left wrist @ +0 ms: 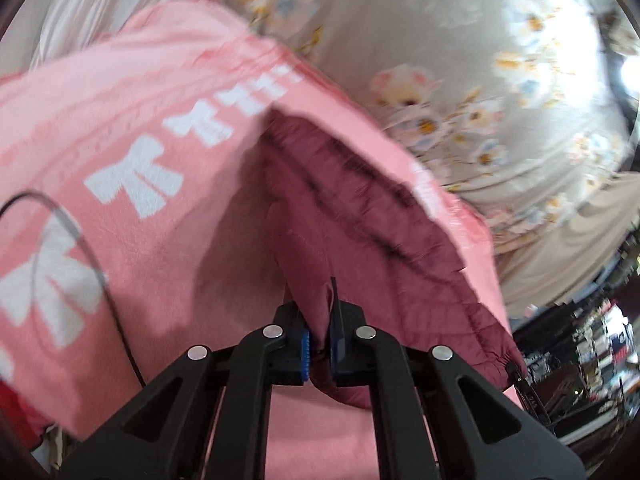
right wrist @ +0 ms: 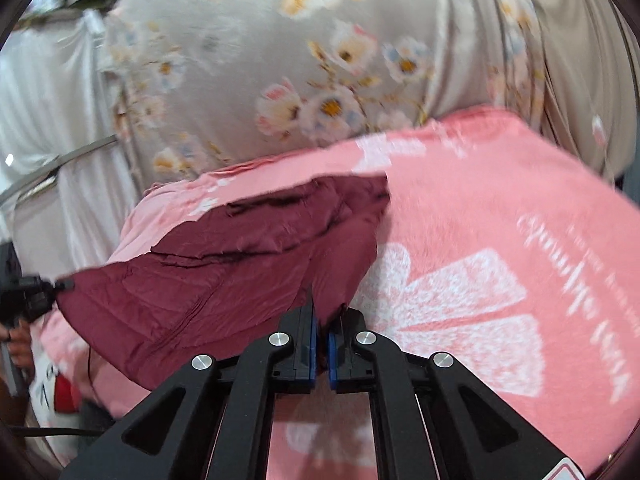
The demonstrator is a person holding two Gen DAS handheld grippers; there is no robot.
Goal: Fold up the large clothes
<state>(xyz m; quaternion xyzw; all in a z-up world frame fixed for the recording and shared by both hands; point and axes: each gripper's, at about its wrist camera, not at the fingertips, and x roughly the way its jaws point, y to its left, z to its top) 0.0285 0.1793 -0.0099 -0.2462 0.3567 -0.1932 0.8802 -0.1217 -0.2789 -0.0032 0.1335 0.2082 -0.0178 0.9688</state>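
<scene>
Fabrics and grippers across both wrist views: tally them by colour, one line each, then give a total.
Maroon: 1, the quilted garment
Pink: 1, the blanket with white bows
Beige floral: 1, the bedsheet
Black: 2, the left gripper and the right gripper, both clamped on the garment
Total: 5

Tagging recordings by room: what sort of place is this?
Probably a bedroom: a floral sheet spreads wide under a pink blanket, and a maroon garment lies on it. Cluttered shelves stand beside it.
</scene>
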